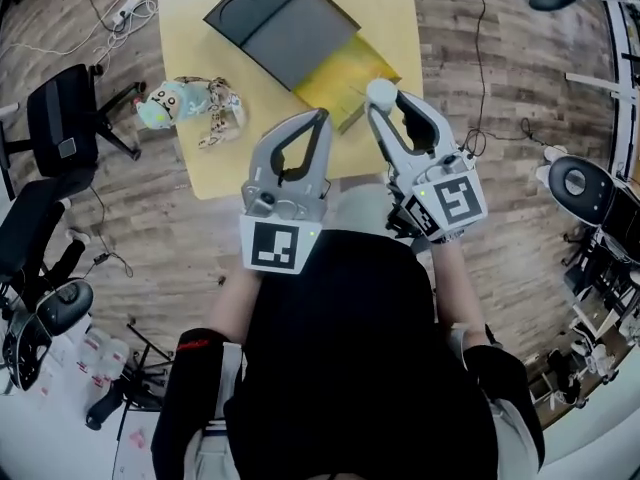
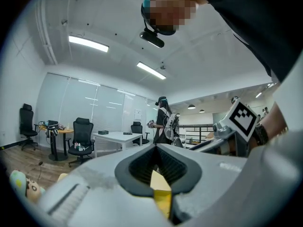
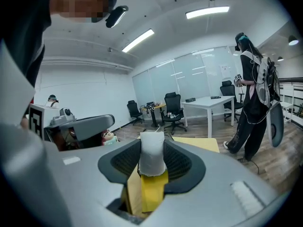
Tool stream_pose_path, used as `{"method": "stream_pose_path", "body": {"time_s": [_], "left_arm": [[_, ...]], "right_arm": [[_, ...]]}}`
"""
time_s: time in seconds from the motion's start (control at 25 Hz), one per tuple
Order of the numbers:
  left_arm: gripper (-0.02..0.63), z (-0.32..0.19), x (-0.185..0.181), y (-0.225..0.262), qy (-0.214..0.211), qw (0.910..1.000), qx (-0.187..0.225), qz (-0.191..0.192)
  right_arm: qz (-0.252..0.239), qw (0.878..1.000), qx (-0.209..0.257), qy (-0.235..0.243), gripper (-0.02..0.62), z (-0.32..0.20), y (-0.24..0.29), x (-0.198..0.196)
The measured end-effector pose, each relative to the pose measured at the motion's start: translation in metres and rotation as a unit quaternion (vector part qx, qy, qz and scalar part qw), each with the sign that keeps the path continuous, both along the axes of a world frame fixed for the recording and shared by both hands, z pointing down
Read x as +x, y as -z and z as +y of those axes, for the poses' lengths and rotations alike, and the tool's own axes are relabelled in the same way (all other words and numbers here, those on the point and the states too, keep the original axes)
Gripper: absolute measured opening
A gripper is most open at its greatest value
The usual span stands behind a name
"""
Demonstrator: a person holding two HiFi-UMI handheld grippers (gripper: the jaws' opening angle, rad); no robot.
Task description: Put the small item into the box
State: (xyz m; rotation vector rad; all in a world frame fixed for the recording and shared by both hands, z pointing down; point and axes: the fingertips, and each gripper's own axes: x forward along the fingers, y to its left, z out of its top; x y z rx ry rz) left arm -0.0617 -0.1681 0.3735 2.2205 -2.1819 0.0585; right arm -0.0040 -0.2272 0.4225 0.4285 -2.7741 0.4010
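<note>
A small white item (image 1: 380, 90) is pinched at the tips of my right gripper (image 1: 384, 104), which is shut on it. It hangs just over the near edge of the open box (image 1: 350, 80), whose inside is yellow and whose dark lid (image 1: 280, 23) lies flat behind it. In the right gripper view the white item (image 3: 152, 154) stands upright between the jaws of the right gripper (image 3: 152, 148), with the yellow box (image 3: 150, 190) below. My left gripper (image 1: 321, 118) hovers beside the box to its left, jaws shut and empty. In its own view the left gripper (image 2: 156, 148) has its tips together.
The box sits on a pale yellow table (image 1: 200, 168). A plush toy (image 1: 190, 103) lies at the table's left side. Black office chairs (image 1: 60, 118) and cables are on the wood floor around. A person (image 3: 253, 93) stands farther back in the room.
</note>
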Motion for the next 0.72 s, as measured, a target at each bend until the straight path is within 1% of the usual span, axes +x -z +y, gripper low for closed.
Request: {"method": "stream_pose_path", "body": {"time_s": [0.12,0.32,0.48,0.72], "left_arm": [[0.002,0.000,-0.001,-0.011,0.010,0.9999,-0.010,0.006],[0.002,-0.001,-0.010,-0.026,0.027,0.9991,-0.027,0.021],[0.002,-0.002,-0.014,-0.035,0.037,0.9984,-0.033,0.026],[0.002,-0.007,-0.018,-0.047,0.052,0.9972,-0.042,0.034]], "right_arm": [[0.010,1.000,-0.008,0.011,0.158,-0.003,-0.015,-0.001],[0.035,0.999,-0.031,0.023,0.158,-0.007,-0.044,-0.014],[0.064,0.997,-0.049,0.020,0.158,-0.010,-0.070,-0.020],[0.087,0.993,-0.071,0.020,0.158,-0.016,-0.098,-0.025]]}}
